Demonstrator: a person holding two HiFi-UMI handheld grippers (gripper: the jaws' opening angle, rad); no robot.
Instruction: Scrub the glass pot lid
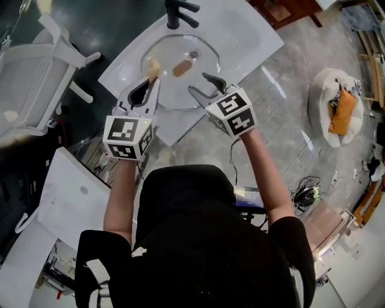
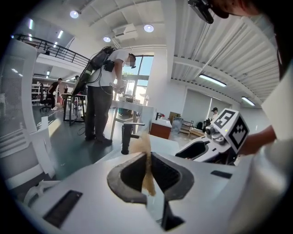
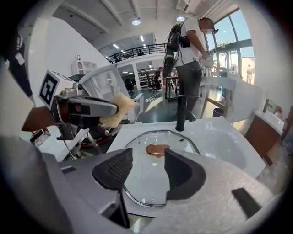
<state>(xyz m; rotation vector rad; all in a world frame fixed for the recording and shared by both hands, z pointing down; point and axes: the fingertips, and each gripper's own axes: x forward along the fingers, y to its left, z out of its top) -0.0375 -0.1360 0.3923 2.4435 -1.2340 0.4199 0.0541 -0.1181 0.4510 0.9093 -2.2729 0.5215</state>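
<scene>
My left gripper (image 1: 150,81) clamps sponge (image 1: 153,67); my right gripper (image 1: 201,84) jaws apart, empty. Best: right pinches glass lid (image 1: 180,84) near rim, left scrubs flat around handle (image 1: 182,67).

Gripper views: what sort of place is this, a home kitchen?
Probably not a home: it looks like a large open lab or workshop hall. A white sink with a black faucet stands in the open, a railed gallery runs above, and another person stands at a table.
</scene>
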